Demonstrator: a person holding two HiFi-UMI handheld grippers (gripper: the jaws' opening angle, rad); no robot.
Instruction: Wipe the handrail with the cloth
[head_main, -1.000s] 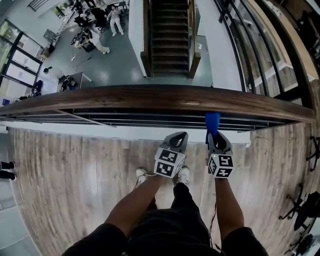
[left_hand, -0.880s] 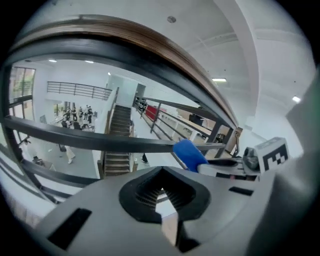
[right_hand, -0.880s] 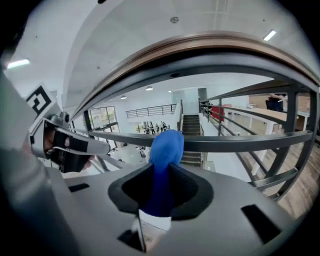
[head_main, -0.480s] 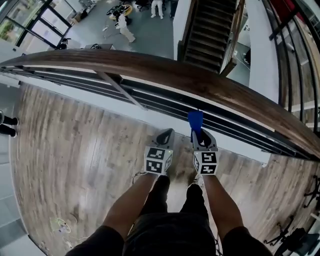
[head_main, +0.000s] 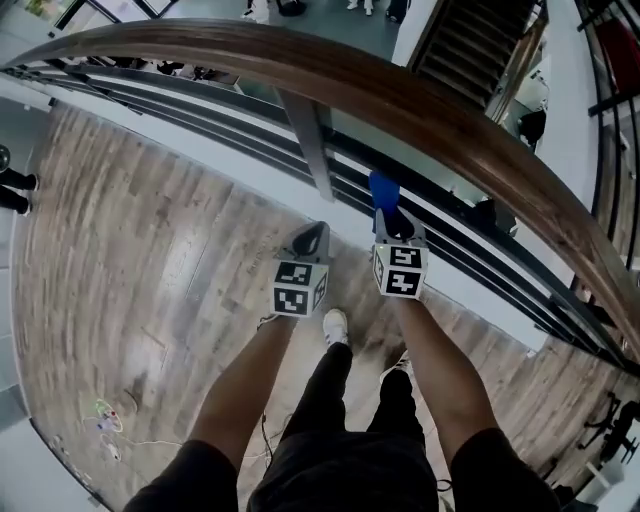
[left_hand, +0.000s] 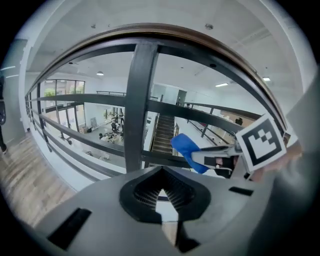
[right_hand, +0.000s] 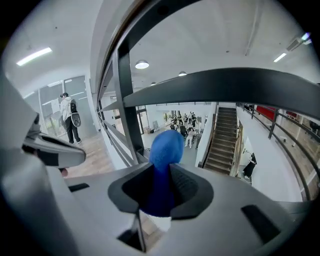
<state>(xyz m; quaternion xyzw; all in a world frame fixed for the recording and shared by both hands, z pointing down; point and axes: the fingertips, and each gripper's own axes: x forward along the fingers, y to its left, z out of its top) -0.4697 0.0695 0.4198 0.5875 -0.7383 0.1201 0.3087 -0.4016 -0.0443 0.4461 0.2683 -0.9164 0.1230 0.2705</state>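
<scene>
First, nearest the person: the left tool (head_main: 312, 238) is held low over the plank floor (head_main: 150, 280), jaws together with nothing between them. It takes no part at present.

Just beside it, the right tool (head_main: 392, 222) has its jaws clamped on a bunched blue cloth (head_main: 383, 190). The cloth pokes forward past the tips as a rounded wad.

Beyond the cloth are the dark lower bars (head_main: 470, 235) of the railing and one dark upright post (head_main: 312, 150) a little to the left. The cloth sits at the height of these bars; whether it touches them cannot be told.

Farthest is the wooden handrail (head_main: 420, 105). It lies above and ahead of the cloth, clearly apart from it. Its long axis runs across the person's front, from upper left to lower right in the head view.

Judgement: wiping is not yet begun. The right tool is the nearer one and carries the cloth. The coming move calls for a lift up and forward onto the rail top, then strokes along that axis.
</scene>
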